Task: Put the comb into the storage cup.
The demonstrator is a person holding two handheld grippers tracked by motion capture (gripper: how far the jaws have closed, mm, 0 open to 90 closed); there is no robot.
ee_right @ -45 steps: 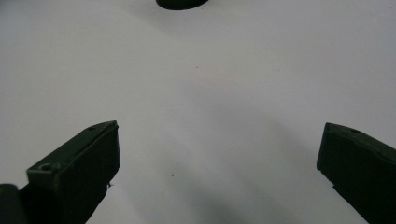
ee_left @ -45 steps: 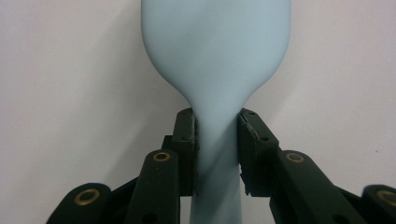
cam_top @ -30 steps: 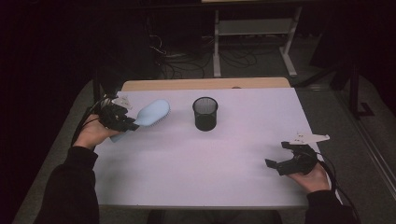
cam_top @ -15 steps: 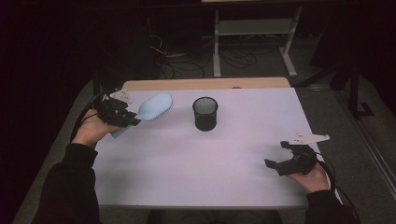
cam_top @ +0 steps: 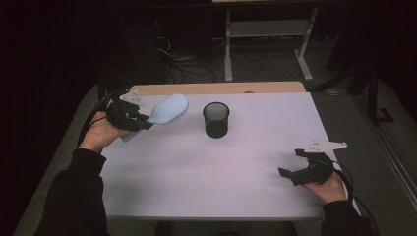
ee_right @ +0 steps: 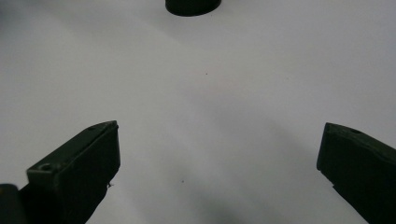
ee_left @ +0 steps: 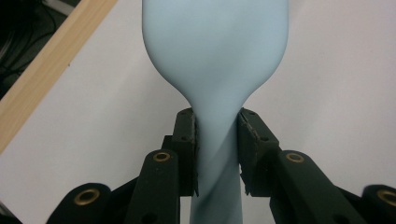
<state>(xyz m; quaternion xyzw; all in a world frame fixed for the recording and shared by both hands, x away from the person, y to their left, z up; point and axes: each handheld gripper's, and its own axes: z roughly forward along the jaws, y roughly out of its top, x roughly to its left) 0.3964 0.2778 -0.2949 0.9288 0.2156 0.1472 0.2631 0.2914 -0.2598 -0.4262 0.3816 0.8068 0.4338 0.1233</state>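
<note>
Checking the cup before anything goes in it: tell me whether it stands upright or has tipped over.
Upright. The black mesh cup stands on its base on the table, its round open mouth facing up.

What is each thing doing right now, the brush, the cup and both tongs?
Hairbrush: lifted off the table, handle pinched.
Mesh cup: upright on the table, apart from the brush.
Left tongs: shut on the hairbrush handle.
Right tongs: open, holding nothing, above the table.

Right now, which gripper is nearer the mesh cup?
Left. The left gripper, shut on the brush, is up beside the mesh cup on its left; the right gripper sits open, farther off at the table's near right.
</note>
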